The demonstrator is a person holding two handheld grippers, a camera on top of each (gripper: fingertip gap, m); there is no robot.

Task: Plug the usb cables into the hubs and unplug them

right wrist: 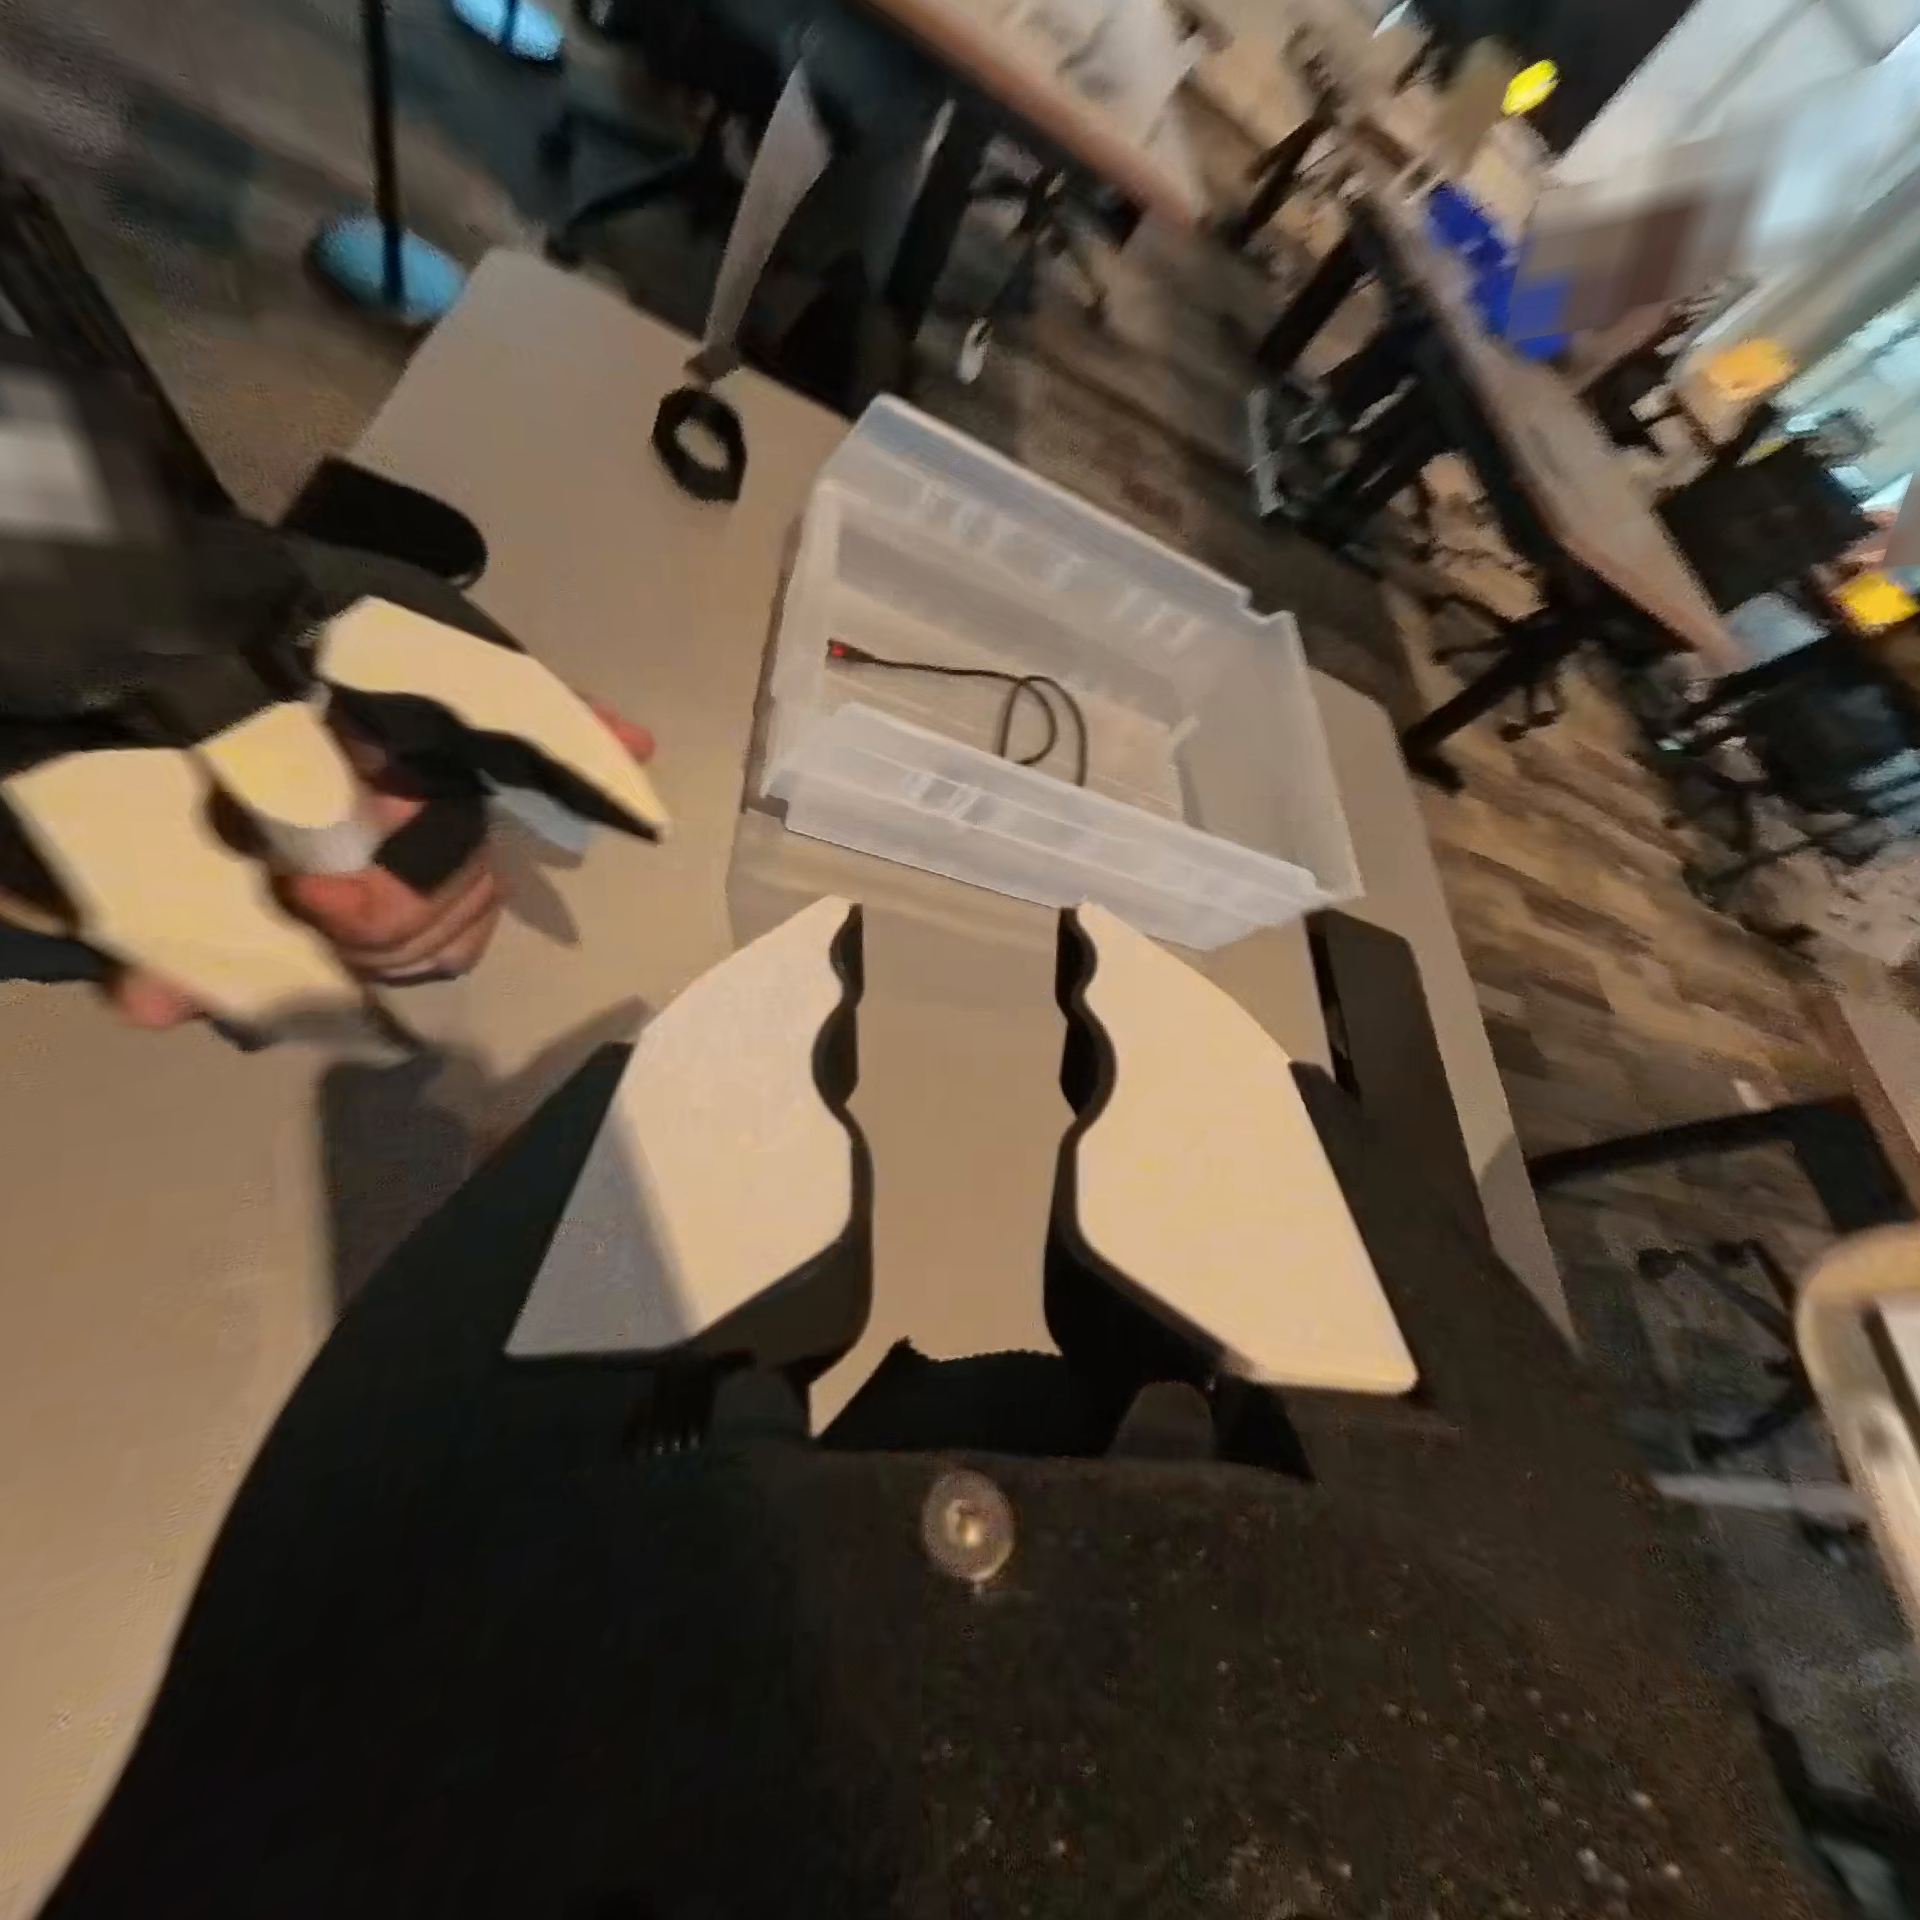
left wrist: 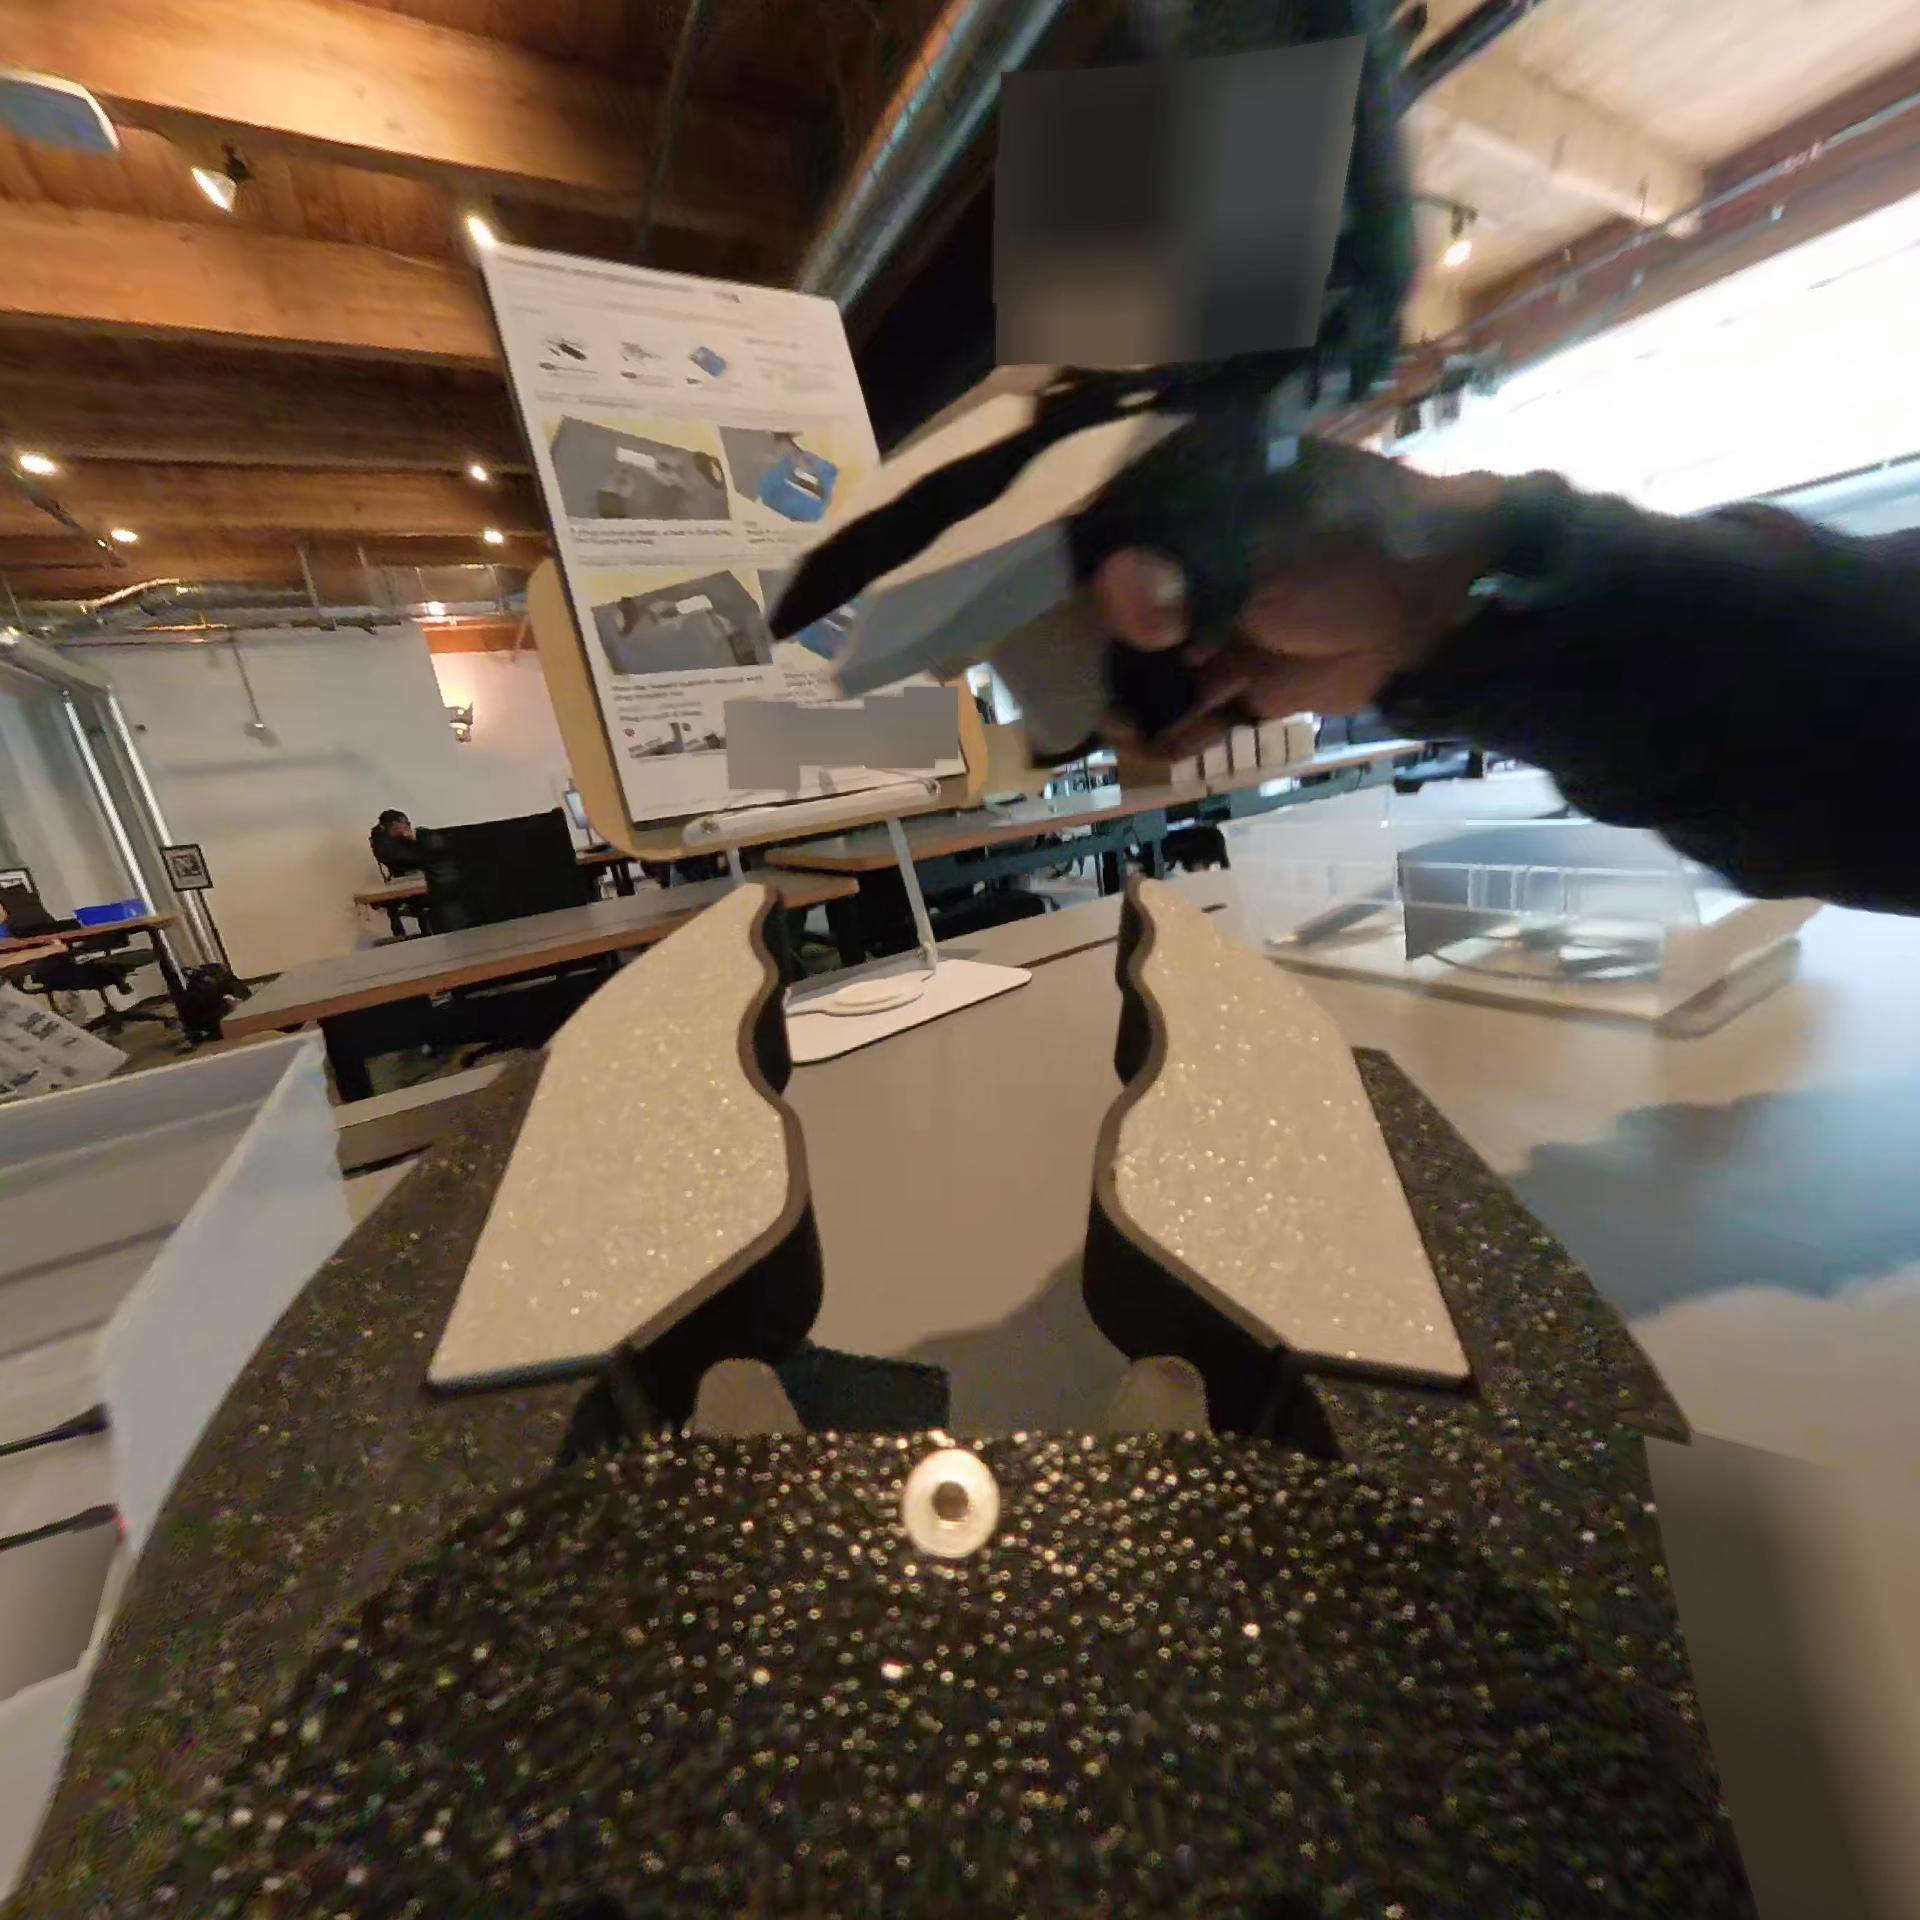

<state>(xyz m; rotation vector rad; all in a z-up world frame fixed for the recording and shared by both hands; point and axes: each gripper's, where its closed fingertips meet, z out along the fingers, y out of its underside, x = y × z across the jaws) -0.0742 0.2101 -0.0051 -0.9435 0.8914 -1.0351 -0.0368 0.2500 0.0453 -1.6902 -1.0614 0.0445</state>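
My left gripper (left wrist: 951,920) is open and empty, held above the grey table (left wrist: 935,1195). My right gripper (right wrist: 958,925) is open and empty above the table (right wrist: 582,582), just short of a clear plastic bin (right wrist: 1226,862). A thin black USB cable (right wrist: 904,663) with a red tip lies looped inside that bin. A second black cable (right wrist: 698,436) lies coiled on the table beyond it. Each gripper shows in the other's view, held by a hand: the right (left wrist: 821,623) is raised, the left (right wrist: 499,914) is at the left. No hub shows.
An instruction sheet on a white stand (left wrist: 675,520) stands at the table's far side. A clear bin (left wrist: 1507,914) sits at the right and a white bin (left wrist: 208,1195) at the left. Other desks and chairs (right wrist: 1507,416) stand beyond the table's edge.
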